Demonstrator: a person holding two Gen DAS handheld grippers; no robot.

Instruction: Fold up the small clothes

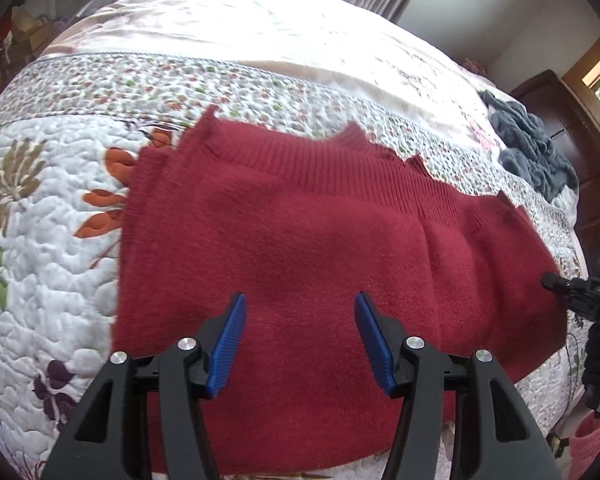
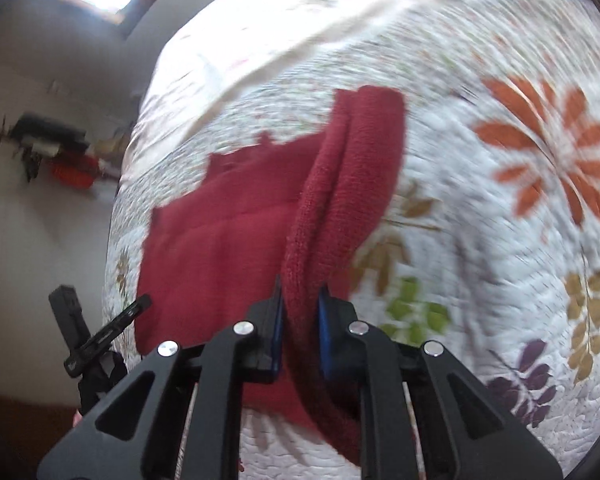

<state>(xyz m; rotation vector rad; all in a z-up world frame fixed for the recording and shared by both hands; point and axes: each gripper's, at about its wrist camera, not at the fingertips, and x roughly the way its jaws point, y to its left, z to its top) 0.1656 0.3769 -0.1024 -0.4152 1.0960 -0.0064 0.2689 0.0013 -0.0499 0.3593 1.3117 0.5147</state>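
Left gripper (image 1: 300,316): jaws stand wide apart, nothing between them. The 2 blue pads (image 1: 228,344) hang over the near part of the red knit garment (image 1: 284,248); whether they touch the fabric cannot be told.

Right gripper (image 2: 300,300): jaws drawn in on a thick fold of the red knit garment (image 2: 220,240). The pinched fold (image 2: 340,208) rises as a doubled ridge from between the blue pads (image 2: 325,320) and runs away from the camera, with a loose tail hanging below the jaws. View is motion-blurred.

Garment: lies spread on the quilt (image 1: 60,240) of the bed, ribbed edge on the far side, a softer brushed face toward the left camera. In the left wrist view its right-hand edge meets the black tip of the right gripper (image 1: 556,282). In the right wrist view the left gripper (image 2: 140,304) shows at the garment's lower left corner.

Surroundings: quilt is white with orange, green, tan and purple leaf prints and a small-flowered band across it. A grey-blue crumpled cloth (image 1: 532,148) lies on the bed well apart from the garment, toward the far right. Dark wooden furniture (image 1: 560,120) stands beyond the bed.
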